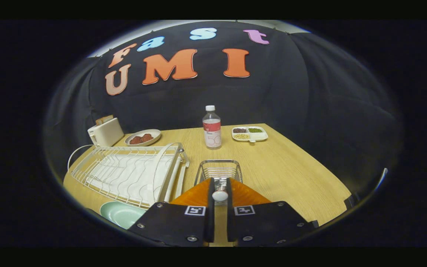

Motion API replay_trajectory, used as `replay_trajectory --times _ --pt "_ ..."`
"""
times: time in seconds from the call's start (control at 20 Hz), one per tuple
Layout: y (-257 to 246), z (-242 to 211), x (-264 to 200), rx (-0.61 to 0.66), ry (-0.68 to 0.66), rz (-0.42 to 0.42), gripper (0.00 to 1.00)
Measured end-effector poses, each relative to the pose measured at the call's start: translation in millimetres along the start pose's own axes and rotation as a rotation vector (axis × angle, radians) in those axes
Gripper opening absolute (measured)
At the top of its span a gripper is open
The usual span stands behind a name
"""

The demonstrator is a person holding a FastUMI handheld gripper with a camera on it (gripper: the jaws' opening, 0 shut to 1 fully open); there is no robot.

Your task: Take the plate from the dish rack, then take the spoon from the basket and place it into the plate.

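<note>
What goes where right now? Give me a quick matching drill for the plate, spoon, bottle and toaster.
Things:
1. plate
2. spoon
3. water bottle
4. toaster

Places:
A. between the gripper fingers, gripped
B. on the table in front of the dish rack
C. beyond the wire basket, mid-table
D. behind the dish rack, far corner

Pairs: 1-B, 2-A, 3-C, 4-D

Spoon [219, 195] in claw [219, 190], plate [121, 214] beside rack [128, 174].

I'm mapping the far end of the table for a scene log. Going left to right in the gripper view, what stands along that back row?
Toaster → plate of reddish food → water bottle → divided tray of beans.
</note>
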State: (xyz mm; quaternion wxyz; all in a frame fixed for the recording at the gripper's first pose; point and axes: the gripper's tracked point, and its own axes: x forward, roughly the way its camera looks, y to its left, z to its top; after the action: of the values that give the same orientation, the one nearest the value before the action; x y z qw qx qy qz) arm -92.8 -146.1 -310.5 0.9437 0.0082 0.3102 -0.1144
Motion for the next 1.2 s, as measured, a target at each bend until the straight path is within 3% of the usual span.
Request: replay_trajectory --times 0.75,1.2 --pt "10 77 -83 -0.019 -0.099 0.021 0.13" --pt "60 73 -134 -0.036 -0.084 0.166 0.13"
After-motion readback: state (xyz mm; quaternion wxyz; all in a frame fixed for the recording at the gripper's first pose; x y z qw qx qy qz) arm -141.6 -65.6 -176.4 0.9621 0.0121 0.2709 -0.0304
